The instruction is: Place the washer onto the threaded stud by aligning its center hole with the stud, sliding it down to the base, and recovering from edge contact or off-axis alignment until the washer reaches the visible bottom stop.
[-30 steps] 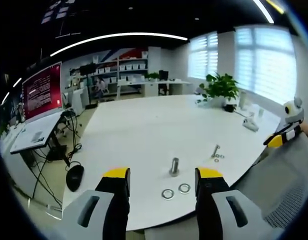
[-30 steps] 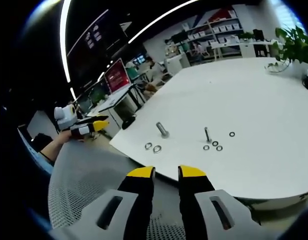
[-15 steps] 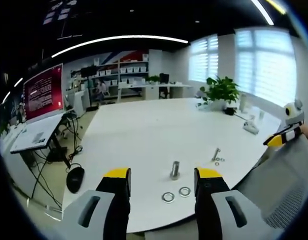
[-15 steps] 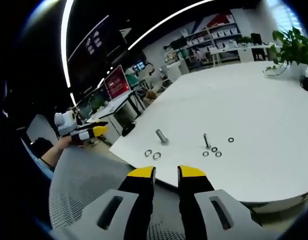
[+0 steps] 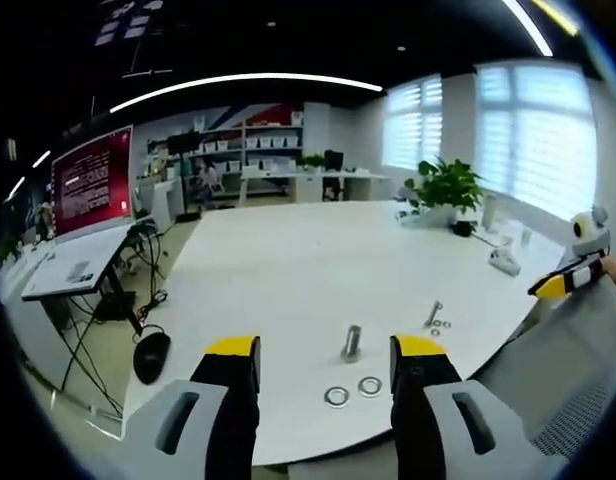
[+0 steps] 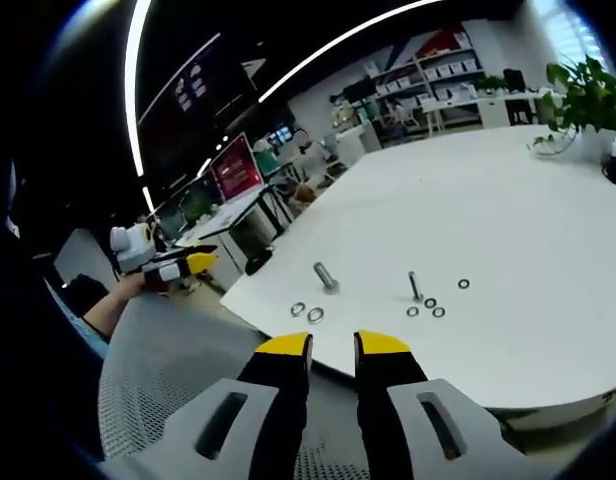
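While the left claw (image 5: 324, 350) gapes empty, washers (image 5: 352, 390) lie untouched.

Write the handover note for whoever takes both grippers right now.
Left hand-held gripper: open, empty, off the table's near edge. Right hand-held gripper: jaws nearly together, empty, over the mesh chair.
On the white table: thick stud upright with two large washers in front; thin stud with small washers around it.
Done: nothing; no washer picked up.
Left: grasp a washer, align it, slide it down to the base.
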### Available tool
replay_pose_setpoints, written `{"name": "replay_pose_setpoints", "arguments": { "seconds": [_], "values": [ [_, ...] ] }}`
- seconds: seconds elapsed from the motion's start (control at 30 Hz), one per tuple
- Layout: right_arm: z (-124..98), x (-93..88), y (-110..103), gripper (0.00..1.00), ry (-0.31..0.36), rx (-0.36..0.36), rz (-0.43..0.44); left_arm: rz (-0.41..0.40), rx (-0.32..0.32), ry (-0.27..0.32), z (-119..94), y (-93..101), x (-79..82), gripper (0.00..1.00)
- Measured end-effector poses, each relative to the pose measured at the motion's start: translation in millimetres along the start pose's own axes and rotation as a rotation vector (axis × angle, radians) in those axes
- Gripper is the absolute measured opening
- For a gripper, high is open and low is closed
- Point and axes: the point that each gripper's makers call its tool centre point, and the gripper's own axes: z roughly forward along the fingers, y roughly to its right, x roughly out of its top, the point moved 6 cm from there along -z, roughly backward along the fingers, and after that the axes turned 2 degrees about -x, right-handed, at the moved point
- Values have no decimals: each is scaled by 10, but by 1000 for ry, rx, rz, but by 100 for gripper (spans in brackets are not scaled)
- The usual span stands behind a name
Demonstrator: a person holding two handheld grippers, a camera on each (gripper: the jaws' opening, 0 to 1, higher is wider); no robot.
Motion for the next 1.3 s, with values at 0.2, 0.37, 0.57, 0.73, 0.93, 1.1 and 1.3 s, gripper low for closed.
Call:
{"name": "replay_pose_setpoints", "arguments": {
  "seconds": [0.2, 0.37, 0.57, 0.73, 0.93, 1.1, 1.3],
  "values": [
    [2, -14, 2, 19, -13, 1, 1, -6, -4, -4, 0, -5, -18, 48],
    [3, -5, 4, 19, -6, -4, 2, -1, -14, -9, 19, 1, -26, 47],
    [6, -9, -1, 19, -12, -3, 0, 5, -22, -11, 41, -6, -28, 47],
    [9, -8, 7, 19, -14, -5, 2, 14, -30, -23, 56, -3, -42, 46],
    [11, -37, -4, 19, -40, -1, 7, 16, -31, -28, 42, 31, -46, 46],
    [0, 12, 59, 19, 5, -63, 21, 9, -30, -21, 9, 66, -34, 45],
    [-2, 36, 14, 19, -1, -34, -55, 11, -27, -18, 1, 65, -27, 45]
  ]
}}
